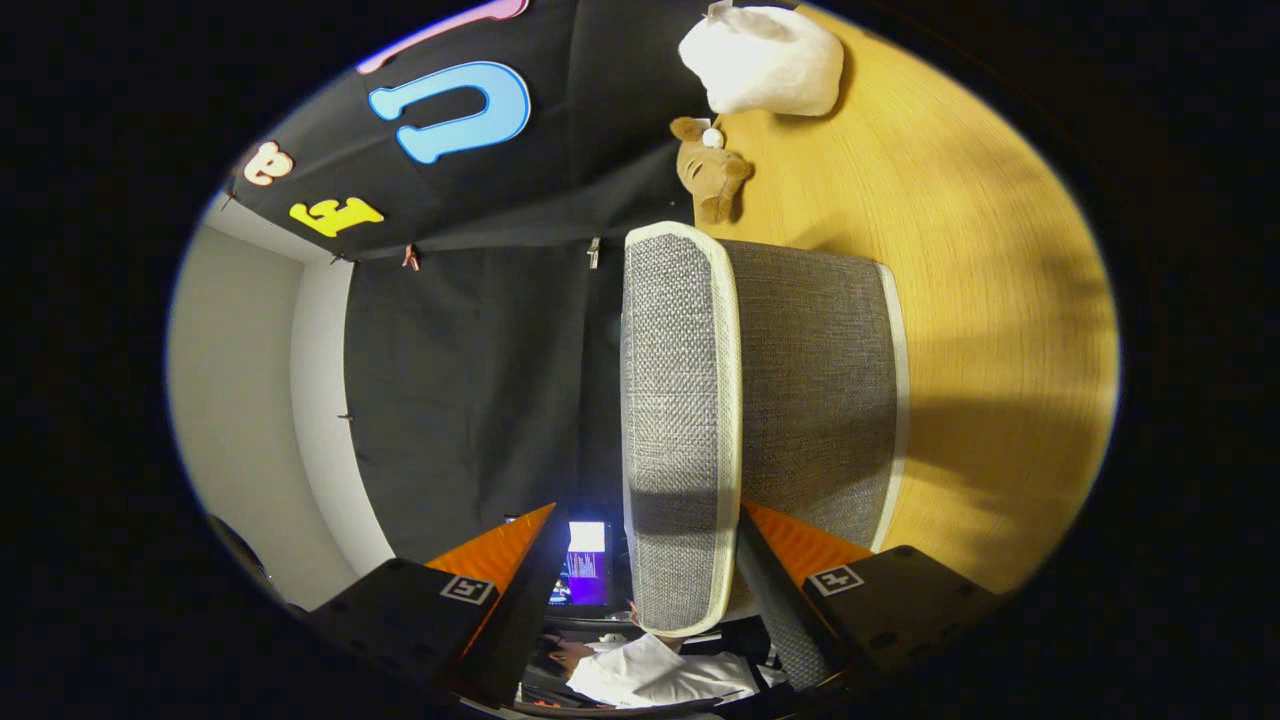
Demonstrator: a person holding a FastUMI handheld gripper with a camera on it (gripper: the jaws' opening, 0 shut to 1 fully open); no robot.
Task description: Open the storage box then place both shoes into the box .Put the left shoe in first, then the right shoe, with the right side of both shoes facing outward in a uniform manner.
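My tongs (pixel 640 560) stand wide open around the near end of the grey storage box (pixel 760 400) — I cannot tell if they touch it — which sits on the counter (pixel 1000 300), near its edge.

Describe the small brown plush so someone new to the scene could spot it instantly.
Start at the wooden table and find the grey woven storage box, whose lid edge sits between the fingers of the tool. Beyond the box lies a small brown plush toy, by the black cloth wall. Its neighbour is a larger, plain white plush; the brown one is smaller, with a white nose.
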